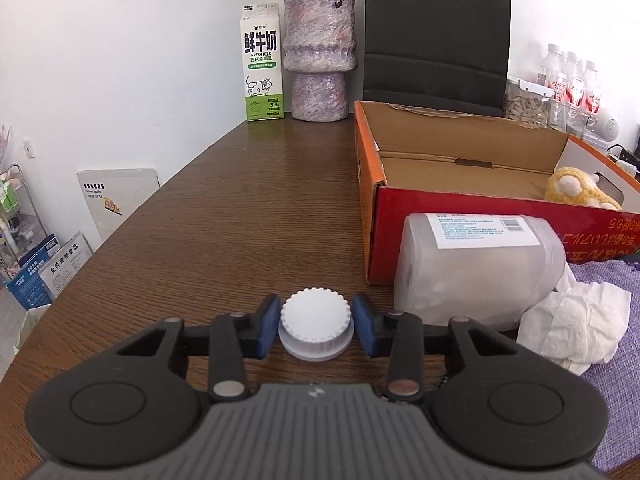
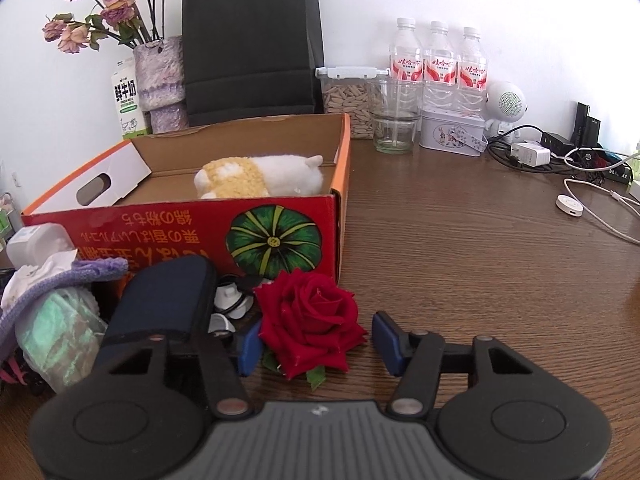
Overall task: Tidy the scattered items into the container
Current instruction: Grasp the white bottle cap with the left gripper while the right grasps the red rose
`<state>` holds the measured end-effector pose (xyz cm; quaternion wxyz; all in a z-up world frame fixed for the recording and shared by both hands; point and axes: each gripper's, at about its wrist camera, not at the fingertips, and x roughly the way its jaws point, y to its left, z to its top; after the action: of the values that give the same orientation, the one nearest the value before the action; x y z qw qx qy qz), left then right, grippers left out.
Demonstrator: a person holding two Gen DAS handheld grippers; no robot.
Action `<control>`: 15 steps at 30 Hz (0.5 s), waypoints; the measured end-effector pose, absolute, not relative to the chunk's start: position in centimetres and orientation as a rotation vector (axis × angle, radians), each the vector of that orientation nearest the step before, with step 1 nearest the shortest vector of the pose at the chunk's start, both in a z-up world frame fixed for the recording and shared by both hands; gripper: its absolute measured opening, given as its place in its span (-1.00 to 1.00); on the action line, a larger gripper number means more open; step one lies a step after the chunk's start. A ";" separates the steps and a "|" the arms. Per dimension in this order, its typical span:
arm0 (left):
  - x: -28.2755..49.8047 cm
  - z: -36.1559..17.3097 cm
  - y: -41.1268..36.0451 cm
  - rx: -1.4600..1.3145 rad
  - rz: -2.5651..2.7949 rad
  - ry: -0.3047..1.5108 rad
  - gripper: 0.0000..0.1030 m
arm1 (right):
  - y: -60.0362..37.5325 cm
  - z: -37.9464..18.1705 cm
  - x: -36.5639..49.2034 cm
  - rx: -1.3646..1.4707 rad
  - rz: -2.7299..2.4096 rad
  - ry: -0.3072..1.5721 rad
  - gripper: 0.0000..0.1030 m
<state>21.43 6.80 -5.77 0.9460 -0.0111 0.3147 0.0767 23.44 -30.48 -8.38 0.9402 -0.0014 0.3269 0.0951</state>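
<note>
A red and orange cardboard box (image 1: 460,216) lies open on the wooden table; it also shows in the right wrist view (image 2: 184,232) with a white and yellow plush toy (image 2: 260,178) inside. My left gripper (image 1: 316,326) is open, its blue pads on either side of a white ribbed bottle cap (image 1: 315,322) on the table. A frosted plastic jar (image 1: 480,268) lies on its side beside the box, next to crumpled tissue (image 1: 572,332). My right gripper (image 2: 316,344) is open around a red rose (image 2: 312,320) lying in front of the box.
A dark blue case (image 2: 160,304), a purple cloth (image 2: 60,284) and a green-tinted wrapped item (image 2: 60,340) lie left of the rose. A milk carton (image 1: 262,68), vase (image 1: 318,56), black bag (image 1: 436,36), water bottles (image 2: 436,64), glass (image 2: 394,120), tin (image 2: 452,132) and cables (image 2: 592,196) line the back.
</note>
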 end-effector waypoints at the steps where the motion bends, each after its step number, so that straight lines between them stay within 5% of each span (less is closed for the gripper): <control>1: 21.4 -5.7 6.8 -0.028 0.152 0.641 -0.21 | -30.5 -8.3 23.4 -0.002 0.196 0.666 -0.16; 15: 18.9 -2.4 7.7 -0.078 0.174 0.527 -0.21 | -31.4 -5.6 21.3 -0.009 0.197 0.576 -0.26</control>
<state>18.85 7.67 -2.38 0.9610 -0.0385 0.2599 0.0858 21.32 -31.39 -5.64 0.9541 -0.0046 0.2835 0.0967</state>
